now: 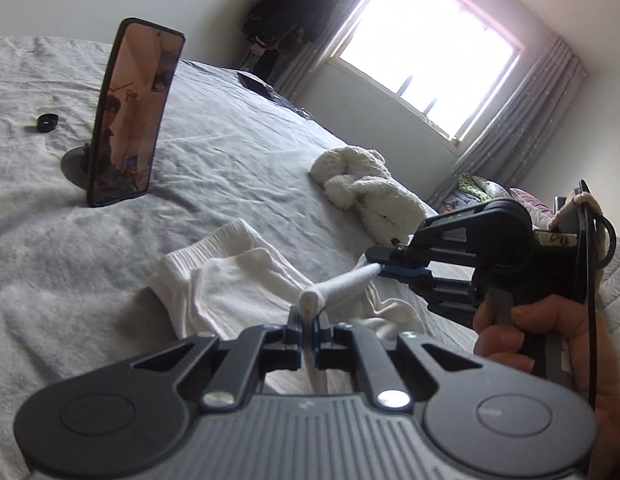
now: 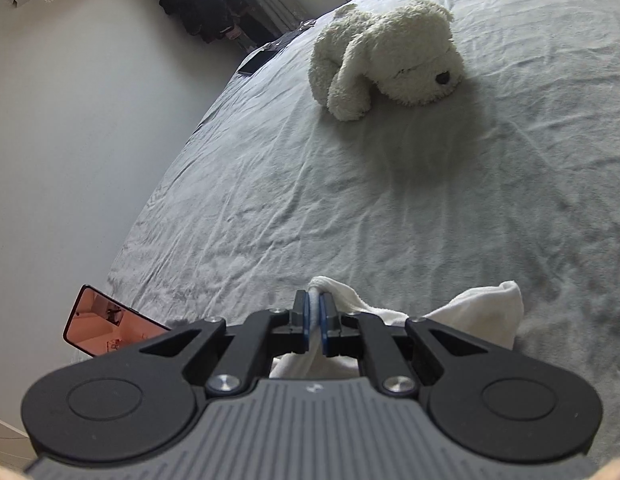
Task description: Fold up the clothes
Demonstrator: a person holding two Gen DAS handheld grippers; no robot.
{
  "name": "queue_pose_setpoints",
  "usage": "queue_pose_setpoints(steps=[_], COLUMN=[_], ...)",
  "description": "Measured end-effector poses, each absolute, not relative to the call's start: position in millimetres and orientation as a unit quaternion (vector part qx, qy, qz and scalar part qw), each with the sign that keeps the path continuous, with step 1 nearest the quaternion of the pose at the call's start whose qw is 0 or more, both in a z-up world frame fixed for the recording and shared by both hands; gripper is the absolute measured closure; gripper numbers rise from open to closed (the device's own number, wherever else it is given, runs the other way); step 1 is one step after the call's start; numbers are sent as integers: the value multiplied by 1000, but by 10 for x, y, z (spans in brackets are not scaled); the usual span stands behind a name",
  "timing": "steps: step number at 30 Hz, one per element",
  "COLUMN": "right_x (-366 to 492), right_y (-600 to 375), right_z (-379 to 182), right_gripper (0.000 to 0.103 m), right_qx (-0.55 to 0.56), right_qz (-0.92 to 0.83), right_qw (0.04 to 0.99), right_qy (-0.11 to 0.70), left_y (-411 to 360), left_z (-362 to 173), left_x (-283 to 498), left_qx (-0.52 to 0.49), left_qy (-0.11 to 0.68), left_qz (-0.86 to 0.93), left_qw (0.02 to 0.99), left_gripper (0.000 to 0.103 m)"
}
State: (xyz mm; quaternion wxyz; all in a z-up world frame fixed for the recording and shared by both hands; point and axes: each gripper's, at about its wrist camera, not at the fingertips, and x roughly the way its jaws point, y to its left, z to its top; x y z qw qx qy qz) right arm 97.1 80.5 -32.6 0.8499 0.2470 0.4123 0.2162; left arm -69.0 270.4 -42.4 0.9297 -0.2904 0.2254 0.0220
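- Step in hand, as I read it: mid-fold on a small white ribbed-knit garment point(image 1: 229, 280), prob. shorts or underwear w/ an elastic band; exact type not clear
- Left tool point(image 1: 307, 312) is clamped on a bunched white edge of the garment; cloth pokes up as a small roll btwn the blue pads and more hangs below, inside the frame
- Right tool point(image 1: 380, 266) is also closed on the cloth; in the left wrist view a tight twisted strip of white fabric runs from its tip across to the left tool, so both hold the same edge, near each other
- Right wrist view agrees: right tool point(image 2: 318, 316) pinches white cloth, the rest of the garment point(image 2: 486, 312) spilling out to the right behind its frame
- A hand point(image 1: 506, 332) grips the right tool's handle at the right edge of the left wrist view
- Garment's main body lies rumpled on the grey wrinkled bed sheet point(image 1: 229, 160), partly lifted at the held edge
- Near it: a cream plush toy dog point(image 2: 386, 56) further up the bed, a dark phone on a round stand point(image 1: 133, 116) upright to the left, a small black ring point(image 1: 47, 123) past it
- Next move, my guess: carry the held edge over the flat part, keep both tools level & apart enough to untwist the strip, else the fold lands bunched
- Lay it down aligned w/ the far edge before releasing
- Risk: the thin pinch slips if pulled too taut
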Motion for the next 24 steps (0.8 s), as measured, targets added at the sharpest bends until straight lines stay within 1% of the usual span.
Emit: queue_pose_setpoints(steps=[7,16,20,21,24], right_x=[1082,1161,1211,1223,1243], right_y=[1182,1437,1429,1420,1344], right_z=[-392,-523,-575,-583,-542], right_gripper=[94,94,90,87,87], right_qx=[234,222,238,243,254], right_qz=[240,267,294,301,316], right_qw=[841,829,817,814,811], right_qy=[424,439,436,434,422], left_y=[2898,2923,2904,2892,2852], left_z=[-442,-524,-513,-497,-445], left_x=[-700,-654,-644,-655,-690], left_qx=[-307,-289,-271,-264,-242], left_qy=[225,239,236,230,210], left_qz=[83,139,150,156,174], left_qw=[921,917,921,924,931], left_gripper=[99,98,97,97,93])
